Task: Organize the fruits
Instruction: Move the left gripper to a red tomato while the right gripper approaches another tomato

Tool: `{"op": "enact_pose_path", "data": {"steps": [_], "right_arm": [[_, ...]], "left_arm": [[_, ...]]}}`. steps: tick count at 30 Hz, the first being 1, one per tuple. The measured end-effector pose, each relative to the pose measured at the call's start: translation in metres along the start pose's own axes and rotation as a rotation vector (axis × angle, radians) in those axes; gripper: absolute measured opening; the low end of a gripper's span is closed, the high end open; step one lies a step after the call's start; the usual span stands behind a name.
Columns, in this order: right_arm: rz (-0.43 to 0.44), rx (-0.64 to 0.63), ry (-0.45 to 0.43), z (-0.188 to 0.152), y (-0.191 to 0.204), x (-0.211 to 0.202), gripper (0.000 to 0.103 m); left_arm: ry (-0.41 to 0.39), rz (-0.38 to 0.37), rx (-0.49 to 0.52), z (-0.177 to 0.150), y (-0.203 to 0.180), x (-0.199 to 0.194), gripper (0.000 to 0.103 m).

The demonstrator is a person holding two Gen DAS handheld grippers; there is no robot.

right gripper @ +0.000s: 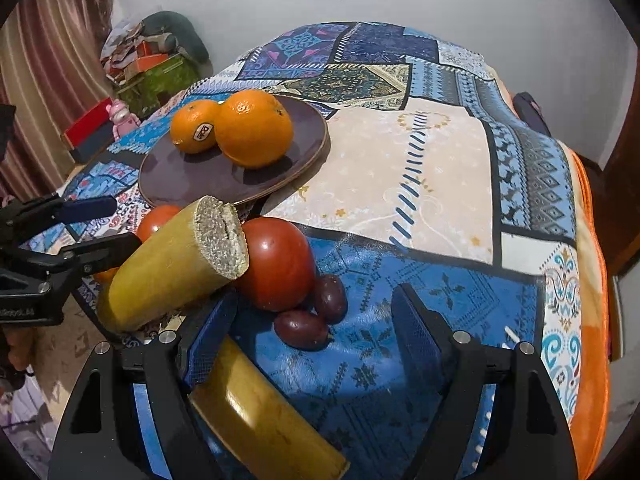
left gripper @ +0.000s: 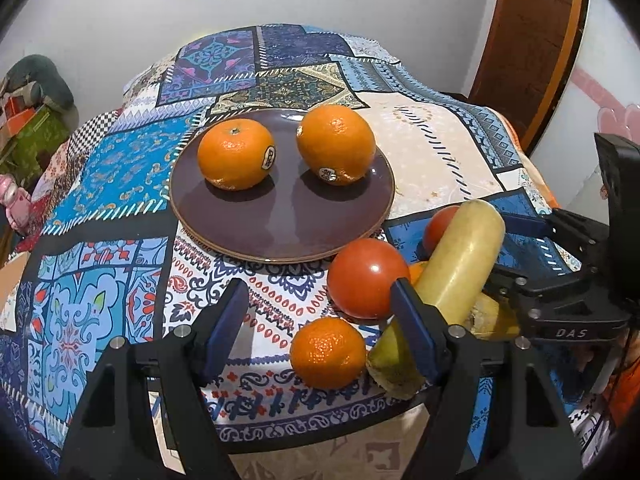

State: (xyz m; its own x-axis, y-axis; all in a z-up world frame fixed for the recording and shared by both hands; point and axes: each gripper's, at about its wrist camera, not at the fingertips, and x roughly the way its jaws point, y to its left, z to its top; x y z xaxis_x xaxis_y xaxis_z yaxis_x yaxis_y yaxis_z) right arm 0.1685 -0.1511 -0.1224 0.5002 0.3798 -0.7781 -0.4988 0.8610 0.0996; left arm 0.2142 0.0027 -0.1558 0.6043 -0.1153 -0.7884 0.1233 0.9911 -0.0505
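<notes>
A dark brown plate [left gripper: 280, 236] holds two oranges [left gripper: 236, 154] [left gripper: 336, 144]; it also shows in the right wrist view [right gripper: 180, 184]. A third orange [left gripper: 328, 352] lies on the cloth near the front edge, beside a red tomato [left gripper: 366, 276] and yellow-green cut cucumber pieces [left gripper: 460, 264]. My left gripper [left gripper: 320, 320] is open, its fingers either side of the loose orange's area. My right gripper [right gripper: 308, 332] is open over two dark plums [right gripper: 302, 330], with a tomato [right gripper: 278, 262] and cucumber pieces [right gripper: 176, 268] [right gripper: 260, 416] close by.
A patchwork cloth [right gripper: 400, 160] covers the table. The right gripper's body [left gripper: 568, 280] shows at the right of the left wrist view. Clutter and a pink toy [right gripper: 120, 116] sit by the wall at left. A wooden door [left gripper: 528, 40] is at the right.
</notes>
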Motion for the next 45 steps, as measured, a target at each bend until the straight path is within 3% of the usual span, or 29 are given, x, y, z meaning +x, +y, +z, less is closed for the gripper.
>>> {"op": "enact_pose_path", "data": {"steps": [11, 17, 20, 28, 37, 43, 45], "right_arm": [[0.060, 0.003, 0.027, 0.014, 0.000, 0.011, 0.075], [0.114, 0.085, 0.013, 0.018, -0.010, 0.011, 0.063], [0.098, 0.118, -0.018, 0.024, -0.014, 0.007, 0.056], [0.030, 0.124, -0.042, 0.026, -0.028, -0.005, 0.056], [0.018, 0.119, -0.014, 0.015, -0.040, -0.012, 0.056], [0.075, 0.117, -0.002, 0.008, -0.043, -0.016, 0.056], [0.080, 0.105, -0.003, 0.010, -0.040, -0.016, 0.056]], "left_arm": [[0.017, -0.028, -0.003, 0.003, -0.001, 0.005, 0.073], [0.017, -0.028, -0.004, 0.003, -0.001, 0.006, 0.073], [0.025, -0.044, -0.012, 0.002, -0.001, 0.007, 0.073], [0.023, -0.041, -0.002, 0.004, -0.005, 0.008, 0.073], [0.054, -0.073, -0.026, 0.013, -0.009, 0.018, 0.073], [0.060, -0.099, -0.038, 0.019, -0.015, 0.022, 0.070], [0.072, -0.111, -0.038, 0.020, -0.018, 0.025, 0.063]]}}
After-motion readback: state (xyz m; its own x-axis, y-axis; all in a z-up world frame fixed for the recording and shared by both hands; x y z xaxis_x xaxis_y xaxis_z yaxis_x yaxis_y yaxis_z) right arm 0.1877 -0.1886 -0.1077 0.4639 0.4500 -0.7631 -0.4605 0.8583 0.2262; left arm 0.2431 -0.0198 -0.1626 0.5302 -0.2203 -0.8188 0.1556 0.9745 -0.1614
